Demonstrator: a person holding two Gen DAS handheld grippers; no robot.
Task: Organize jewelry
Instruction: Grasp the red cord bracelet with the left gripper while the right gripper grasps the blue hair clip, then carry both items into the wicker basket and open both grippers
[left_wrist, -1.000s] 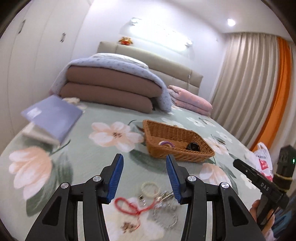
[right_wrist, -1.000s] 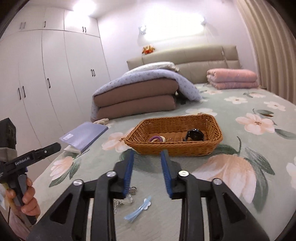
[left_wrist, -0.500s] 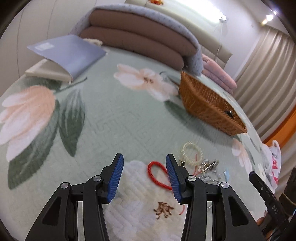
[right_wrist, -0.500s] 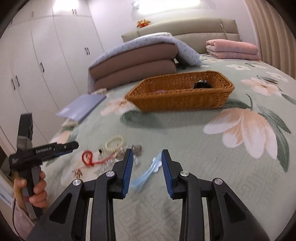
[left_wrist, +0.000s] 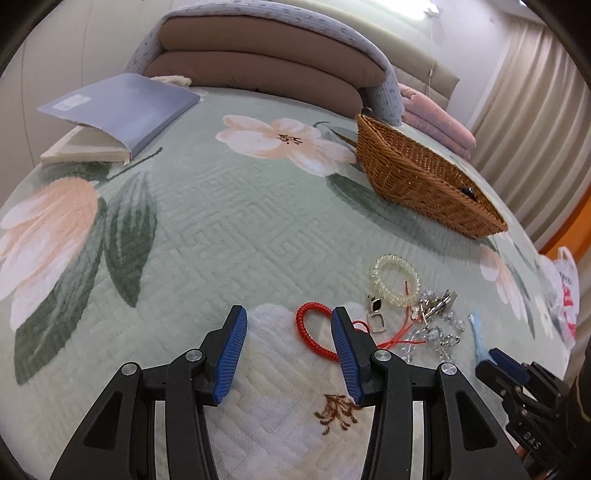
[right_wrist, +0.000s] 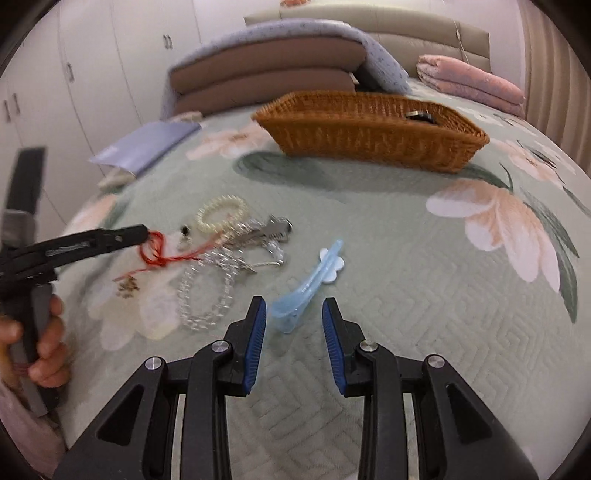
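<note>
Left wrist view: left gripper (left_wrist: 288, 338) hangs low over the bed (left_wrist: 192, 206), jaws spread with nothing pressed between them. The red cord (left_wrist: 314, 332) lies between the fingertips, nearer the right finger. Just right of it lie a pearl bracelet (left_wrist: 394, 275), a small pendant (left_wrist: 376, 314) and a tangle of clear beads (left_wrist: 432, 332). The basket (left_wrist: 424, 181) sits well beyond.

Right wrist view: right gripper (right_wrist: 293, 325) also has jaws apart, pinching nothing. The blue clip (right_wrist: 310, 284) lies just ahead, its near end between the fingertips. Beads (right_wrist: 207, 291) lie to its left.
</note>
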